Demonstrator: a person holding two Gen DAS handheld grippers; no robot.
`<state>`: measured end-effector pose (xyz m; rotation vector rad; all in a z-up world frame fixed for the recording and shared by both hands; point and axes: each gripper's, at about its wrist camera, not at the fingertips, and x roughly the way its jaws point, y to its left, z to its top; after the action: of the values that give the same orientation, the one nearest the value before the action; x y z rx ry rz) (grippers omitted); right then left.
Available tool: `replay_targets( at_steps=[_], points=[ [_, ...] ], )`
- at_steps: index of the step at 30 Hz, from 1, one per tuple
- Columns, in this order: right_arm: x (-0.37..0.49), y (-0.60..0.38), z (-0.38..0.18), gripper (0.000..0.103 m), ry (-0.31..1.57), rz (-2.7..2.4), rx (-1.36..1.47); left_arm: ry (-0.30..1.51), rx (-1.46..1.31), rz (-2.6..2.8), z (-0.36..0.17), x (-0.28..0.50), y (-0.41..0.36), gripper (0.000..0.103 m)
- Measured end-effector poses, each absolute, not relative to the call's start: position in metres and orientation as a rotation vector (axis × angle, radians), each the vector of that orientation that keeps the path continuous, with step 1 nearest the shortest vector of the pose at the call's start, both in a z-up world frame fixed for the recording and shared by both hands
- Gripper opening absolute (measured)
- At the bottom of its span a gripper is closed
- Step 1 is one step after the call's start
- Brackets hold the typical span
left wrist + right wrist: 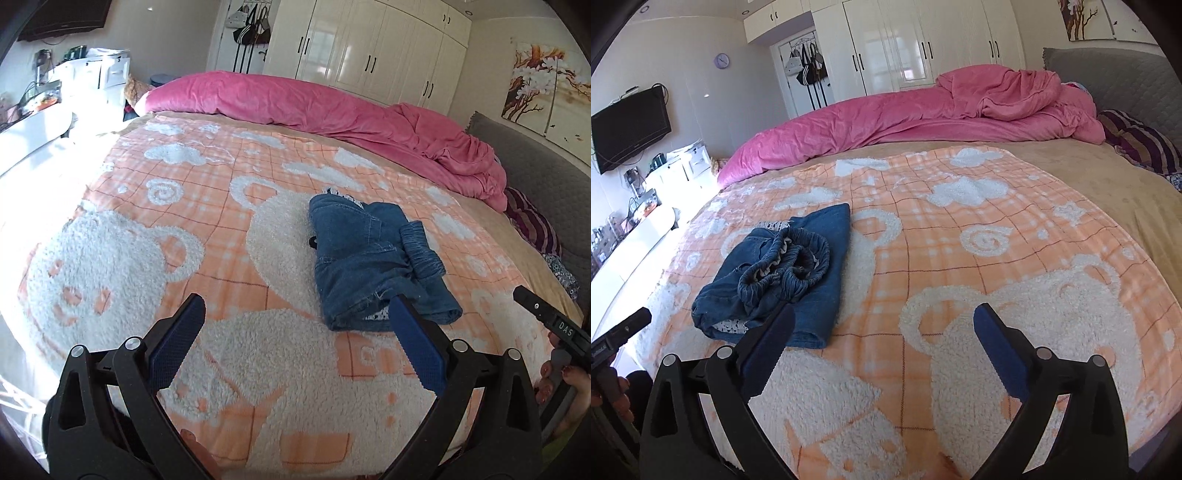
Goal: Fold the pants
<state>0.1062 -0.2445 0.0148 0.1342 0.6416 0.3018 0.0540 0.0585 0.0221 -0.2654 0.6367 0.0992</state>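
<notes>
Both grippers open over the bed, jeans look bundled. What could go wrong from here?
1. The elastic waistband sits bunched on top of the denim pants; a pinch may catch only that layer and undo the fold.
2. The fleece blanket is deep pile; a low right gripper or left gripper might snag it along with the lace hem.

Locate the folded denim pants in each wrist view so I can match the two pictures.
Left wrist: denim pants right of centre, partly behind the left gripper's right finger.
Right wrist: denim pants left of centre, beyond the right gripper's left finger.
Shared landmark: pink duvet along the bed's far edge.
</notes>
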Motion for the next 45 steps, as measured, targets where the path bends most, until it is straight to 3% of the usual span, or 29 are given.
replay_targets(
  at_steps=[15, 32, 45],
  points=[
    [0.034, -0.249, 0.037, 0.098, 0.463, 0.273, 0.047, 0.634, -0.213, 0.094, 0.017, 0.023, 0.036, 0.094],
    [0.005, -0.231, 0.042, 0.098, 0.436, 0.354, 0.033, 0.612, -0.164, 0.076, 0.023, -0.004, 0.012, 0.094],
    [0.018, -0.219, 0.013, 0.098, 0.578, 0.338, 0.023, 0.675, -0.169, 0.073, 0.003, -0.004, 0.007, 0.094]
  ],
)
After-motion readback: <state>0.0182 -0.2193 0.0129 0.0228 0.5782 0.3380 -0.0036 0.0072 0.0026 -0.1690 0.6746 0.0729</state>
